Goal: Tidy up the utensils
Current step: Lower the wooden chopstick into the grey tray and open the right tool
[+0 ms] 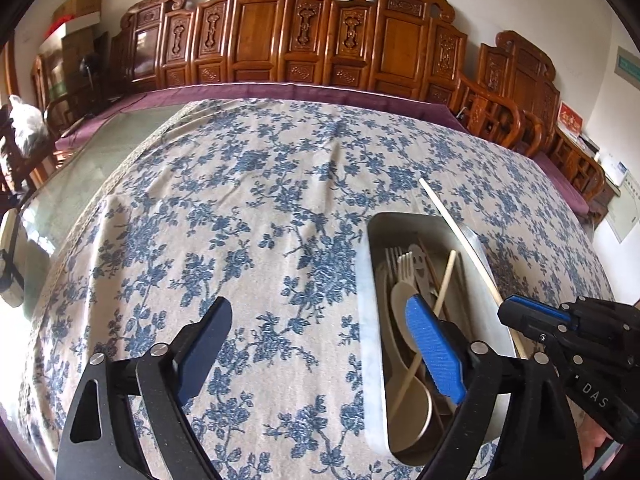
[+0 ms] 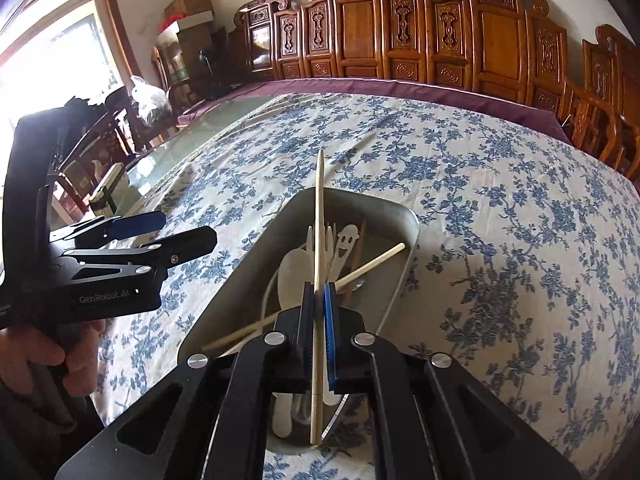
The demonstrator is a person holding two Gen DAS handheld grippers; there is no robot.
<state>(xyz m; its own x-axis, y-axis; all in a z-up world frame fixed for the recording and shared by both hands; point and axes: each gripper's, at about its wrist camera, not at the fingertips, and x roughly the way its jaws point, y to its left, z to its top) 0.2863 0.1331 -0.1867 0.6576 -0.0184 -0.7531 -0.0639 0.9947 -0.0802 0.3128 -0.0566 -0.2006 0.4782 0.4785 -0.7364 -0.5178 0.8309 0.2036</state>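
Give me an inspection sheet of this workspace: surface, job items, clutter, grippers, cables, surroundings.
Surface: blue floral tablecloth over a table; bare glass top at its far left.
Job's things: metal tray holds forks, a pale spoon, a smiley-face utensil and one loose chopstick; a second chopstick is held above it.
Clutter: nothing seen on the cloth.
Grippers: left gripper open, nothing between its jaws; right gripper shut on the second chopstick.
Cables: nothing seen.
Surroundings: carved wooden chairs along the wall, cardboard boxes, a plastic bag, a window.
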